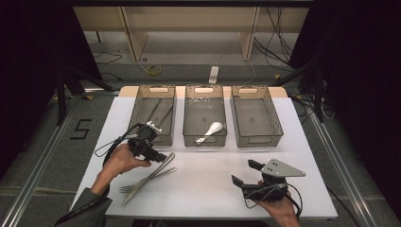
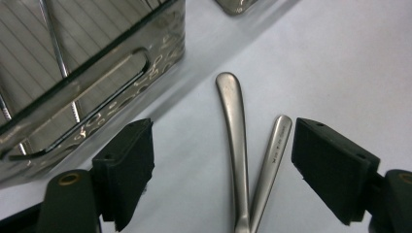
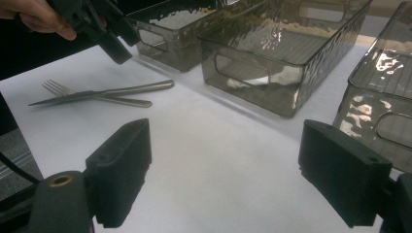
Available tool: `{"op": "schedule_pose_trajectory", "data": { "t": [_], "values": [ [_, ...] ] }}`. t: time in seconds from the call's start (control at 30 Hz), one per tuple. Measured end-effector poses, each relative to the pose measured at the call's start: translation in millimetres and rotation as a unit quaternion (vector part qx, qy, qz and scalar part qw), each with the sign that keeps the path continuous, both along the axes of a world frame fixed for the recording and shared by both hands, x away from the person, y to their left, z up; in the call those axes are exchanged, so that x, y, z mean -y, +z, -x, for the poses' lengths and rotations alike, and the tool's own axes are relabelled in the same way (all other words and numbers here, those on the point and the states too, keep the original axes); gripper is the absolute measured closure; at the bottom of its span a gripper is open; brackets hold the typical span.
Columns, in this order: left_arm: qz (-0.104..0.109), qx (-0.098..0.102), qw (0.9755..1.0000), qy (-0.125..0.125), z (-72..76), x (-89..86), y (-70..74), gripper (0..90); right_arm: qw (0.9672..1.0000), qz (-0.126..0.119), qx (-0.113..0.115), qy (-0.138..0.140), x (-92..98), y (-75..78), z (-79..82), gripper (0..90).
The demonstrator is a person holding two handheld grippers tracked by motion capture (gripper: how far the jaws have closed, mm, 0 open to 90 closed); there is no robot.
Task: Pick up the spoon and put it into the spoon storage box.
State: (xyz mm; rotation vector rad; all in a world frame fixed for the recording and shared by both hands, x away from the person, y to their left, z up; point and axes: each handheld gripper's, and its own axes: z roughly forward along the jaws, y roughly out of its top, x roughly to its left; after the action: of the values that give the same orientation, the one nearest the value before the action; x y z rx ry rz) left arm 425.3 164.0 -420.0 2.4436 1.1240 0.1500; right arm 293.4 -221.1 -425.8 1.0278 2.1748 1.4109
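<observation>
On the table (image 1: 293, 142) three bins stand in a row toward 12 o'clock: the left bin (image 1: 142, 120), the middle bin (image 1: 189, 118) with a spoon (image 1: 211, 130) in it, and the right bin (image 1: 274, 120). The knife (image 1: 149, 177) and the fork (image 1: 142, 183) lie crossed at 6 o'clock from the left bin. The left gripper (image 1: 161, 157) is over their handle ends, and the right gripper (image 1: 246, 172) is well apart at 3 o'clock from them.

Knife (image 2: 235, 145) and fork (image 2: 269, 170): business ends cut off by left gripper view's bottom edge. Left bin (image 1: 152, 113): thin metal contents too small to identify. Person: sleeve (image 1: 82, 208) cropped below.
</observation>
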Motion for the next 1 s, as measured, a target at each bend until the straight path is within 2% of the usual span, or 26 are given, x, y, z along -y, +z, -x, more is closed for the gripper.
{"op": "schedule_pose_trajectory", "data": {
  "t": [0.4, 0.87, 1.0],
  "values": [
    [-0.027, -0.022, 0.9994, 0.004, 5.0, -6.4, -11.6, 22.5, 1.0000, 0.003, -0.001, 0.002, -0.1, -0.6, -0.4, 20.5],
    [-0.042, -0.042, 0.9982, 0.005, 11.9, -6.4, -25.1, 25.5, 1.0000, -0.002, -0.002, 0.003, 0.7, -0.8, -1.6, 20.5],
    [-0.061, -0.042, 0.9973, 0.001, 13.9, -4.7, -28.3, 26.0, 1.0000, 0.001, -0.001, 0.005, -0.1, -1.0, -1.3, 20.5]
  ]
}}
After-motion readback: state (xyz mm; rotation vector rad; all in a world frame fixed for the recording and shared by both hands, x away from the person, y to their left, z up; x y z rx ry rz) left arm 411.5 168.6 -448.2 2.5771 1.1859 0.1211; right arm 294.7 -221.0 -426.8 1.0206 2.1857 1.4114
